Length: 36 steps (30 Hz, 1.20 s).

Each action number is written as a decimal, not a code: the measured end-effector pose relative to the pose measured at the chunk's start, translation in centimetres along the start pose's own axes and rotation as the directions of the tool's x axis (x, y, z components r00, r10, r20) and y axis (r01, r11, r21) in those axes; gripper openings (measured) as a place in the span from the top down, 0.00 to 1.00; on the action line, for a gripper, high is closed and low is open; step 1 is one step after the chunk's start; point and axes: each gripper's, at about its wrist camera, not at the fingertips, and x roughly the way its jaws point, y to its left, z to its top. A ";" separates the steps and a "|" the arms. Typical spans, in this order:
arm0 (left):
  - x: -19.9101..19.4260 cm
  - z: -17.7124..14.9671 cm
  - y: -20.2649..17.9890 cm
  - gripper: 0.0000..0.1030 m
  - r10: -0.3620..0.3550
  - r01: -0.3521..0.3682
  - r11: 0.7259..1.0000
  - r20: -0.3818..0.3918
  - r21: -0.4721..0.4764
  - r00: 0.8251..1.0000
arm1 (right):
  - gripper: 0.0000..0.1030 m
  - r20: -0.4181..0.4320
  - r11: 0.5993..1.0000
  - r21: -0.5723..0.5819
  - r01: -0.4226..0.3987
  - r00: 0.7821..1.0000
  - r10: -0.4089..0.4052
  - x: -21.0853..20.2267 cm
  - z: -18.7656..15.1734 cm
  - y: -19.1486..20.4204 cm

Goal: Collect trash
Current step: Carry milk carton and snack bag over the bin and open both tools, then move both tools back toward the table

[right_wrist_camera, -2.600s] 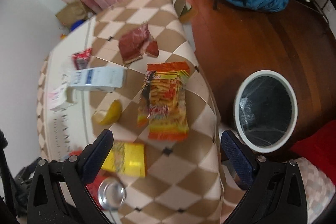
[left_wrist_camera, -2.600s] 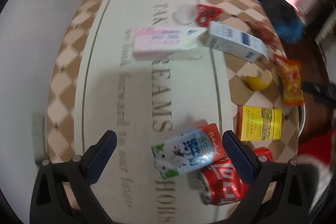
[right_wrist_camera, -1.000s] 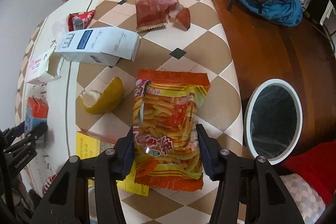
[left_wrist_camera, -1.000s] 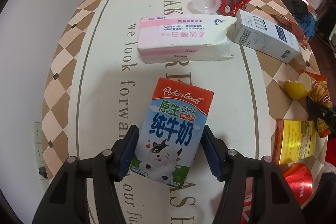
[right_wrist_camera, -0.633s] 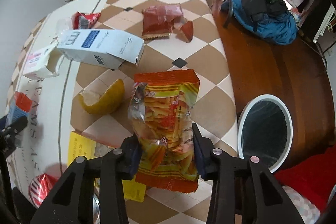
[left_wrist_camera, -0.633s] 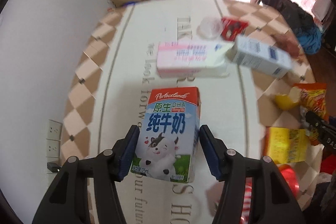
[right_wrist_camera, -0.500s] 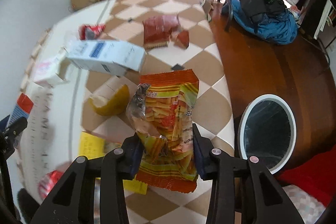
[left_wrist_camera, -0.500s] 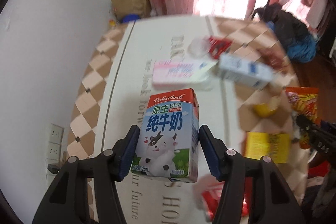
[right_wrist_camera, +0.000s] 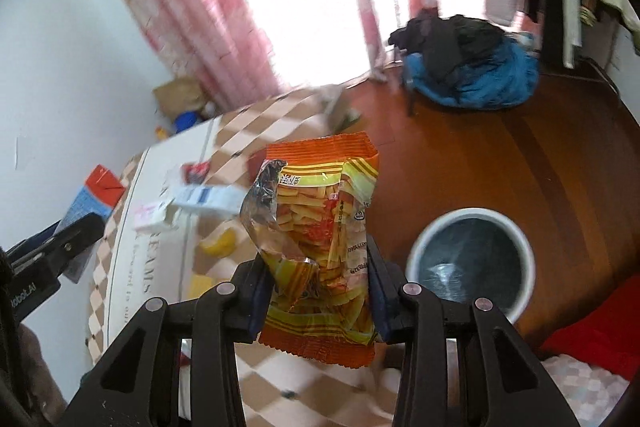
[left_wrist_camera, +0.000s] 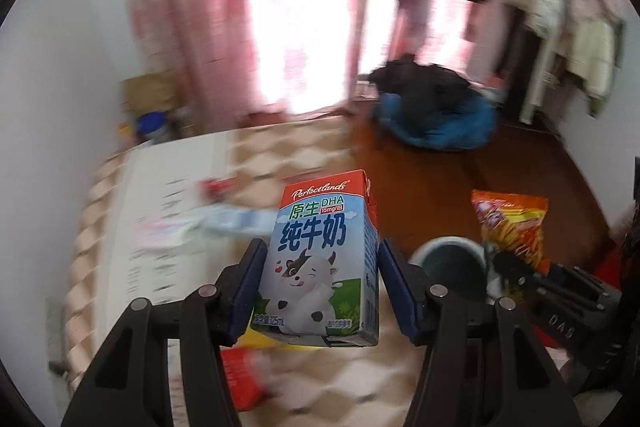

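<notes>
The left gripper (left_wrist_camera: 320, 287) is clamped on a milk carton (left_wrist_camera: 320, 259), its blue pads pressed against the carton's two sides. The carton stands upright between them, lifted clear of the table (left_wrist_camera: 152, 219).

The right gripper (right_wrist_camera: 318, 287) pinches a chip bag (right_wrist_camera: 320, 227) at its lower half. The bag rises upright above the fingers, its torn silver corner curling at the upper left.

In the right view a white bin (right_wrist_camera: 472, 263) sits on the wooden floor just right of the bag, lined with a dark bag. In the left view the bin (left_wrist_camera: 452, 263) shows just behind the right finger, between the carton and the chip bag (left_wrist_camera: 510, 227).

Other boxes and a lemon peel (right_wrist_camera: 218, 245) lie on the table (right_wrist_camera: 132, 267), blurred.
</notes>
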 end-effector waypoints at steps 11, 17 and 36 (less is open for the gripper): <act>15.6 0.1 -16.6 0.47 -0.242 0.267 0.962 -0.292 0.049 0.925 | 0.58 -0.145 0.951 0.212 0.226 0.969 -0.198 1.7 -1.6 -20.8; 23.9 -1.4 -19.5 0.47 -0.257 0.297 0.955 -0.446 0.020 0.857 | 0.58 -0.264 0.928 0.296 0.226 0.953 -0.148 7.8 -3.5 -27.0; 26.8 -4.4 -17.7 0.01 -0.014 0.072 0.991 -0.441 0.115 0.897 | 0.00 -0.465 0.919 0.272 0.286 0.875 -0.135 17.6 -7.4 -29.5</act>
